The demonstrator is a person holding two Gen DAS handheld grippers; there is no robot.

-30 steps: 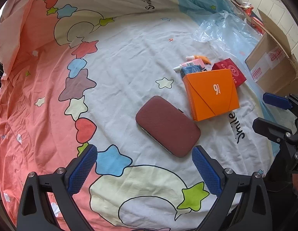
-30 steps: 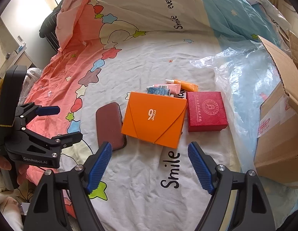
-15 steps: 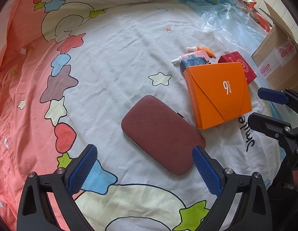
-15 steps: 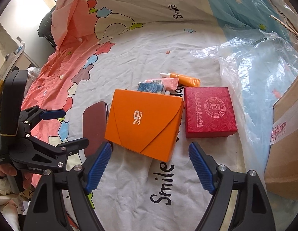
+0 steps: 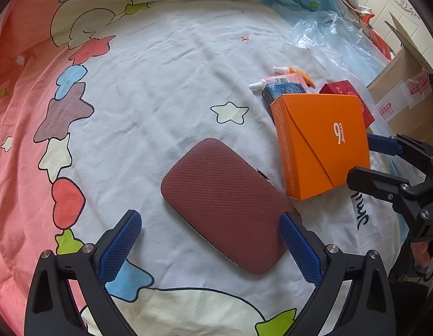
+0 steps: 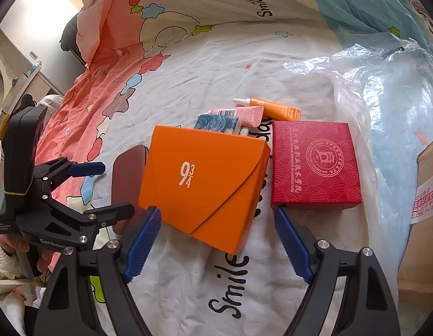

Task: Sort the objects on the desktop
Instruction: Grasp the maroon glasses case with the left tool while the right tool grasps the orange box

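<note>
Both tongs are empty and gaping: the left tongs (image 5: 209,243) straddle the near end of the maroon case (image 5: 227,204) without pressing it, and the right tongs (image 6: 216,240) hang with their pads on either side of the near corner of the orange box (image 6: 201,189), not gripping it. Nothing looks sorted yet, in my judgement; everything lies in one cluster on the white middle of the bed sheet (image 5: 160,84). Largest first, the open cardboard carton (image 6: 425,224) waits at the bed's right edge, with crumpled clear plastic (image 6: 384,89) spread beside it. The orange box lies between the maroon case and the red box (image 6: 314,165). Behind them, toward the bed's far edge, sit a blue patterned packet (image 6: 216,123), a pink tube (image 6: 241,114) and an orange tube (image 6: 272,109), touching one another. All six items remain to be moved.
</note>
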